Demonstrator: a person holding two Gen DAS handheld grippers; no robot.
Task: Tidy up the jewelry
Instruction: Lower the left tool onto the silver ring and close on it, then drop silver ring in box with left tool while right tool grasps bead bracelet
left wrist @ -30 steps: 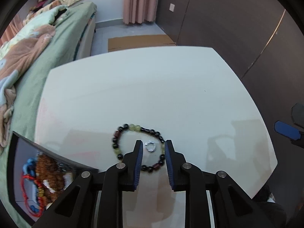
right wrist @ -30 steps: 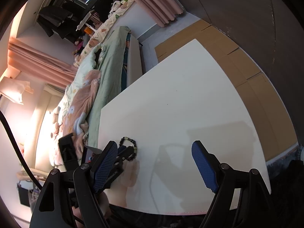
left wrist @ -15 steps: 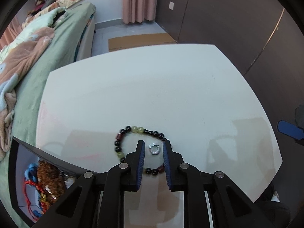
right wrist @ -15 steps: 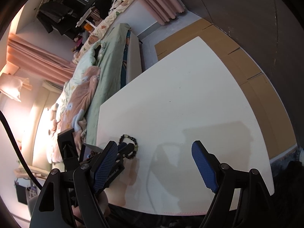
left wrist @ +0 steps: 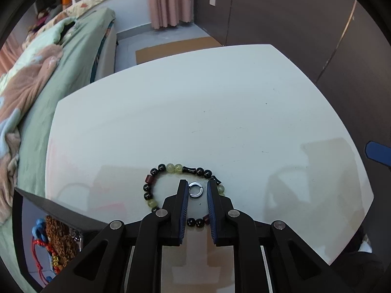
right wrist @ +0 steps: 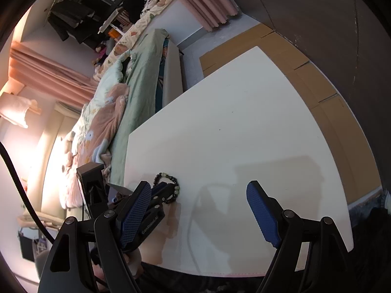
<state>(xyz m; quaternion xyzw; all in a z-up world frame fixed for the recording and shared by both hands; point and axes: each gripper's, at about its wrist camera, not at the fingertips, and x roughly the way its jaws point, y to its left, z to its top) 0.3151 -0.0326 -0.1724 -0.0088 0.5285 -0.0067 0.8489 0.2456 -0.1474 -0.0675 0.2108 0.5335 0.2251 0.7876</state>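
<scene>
A small silver ring (left wrist: 195,190) lies on the white table (left wrist: 195,112), inside the loop of a bracelet of black, green and dark red beads (left wrist: 171,168). My left gripper (left wrist: 197,188) points down at the ring, its jaws closing. The ring sits between the blue pads; the left pad is at its edge and a narrow gap shows on the right. From the right wrist the bracelet (right wrist: 168,183) and the left gripper's fingers (right wrist: 158,193) appear at the table's left. My right gripper (right wrist: 199,188) hangs wide open above the near part of the table, holding nothing.
An open black jewelry box (left wrist: 31,210) at the lower left holds red cords, brown beads and a blue piece. A bed with green and pink bedding (left wrist: 48,73) runs along the table's left side. Cardboard (right wrist: 330,92) covers the floor beyond the right edge.
The left gripper's jaws have narrowed and slid forward, so the ring now sits between the fingertips instead of ahead of them. The right gripper has not moved.
</scene>
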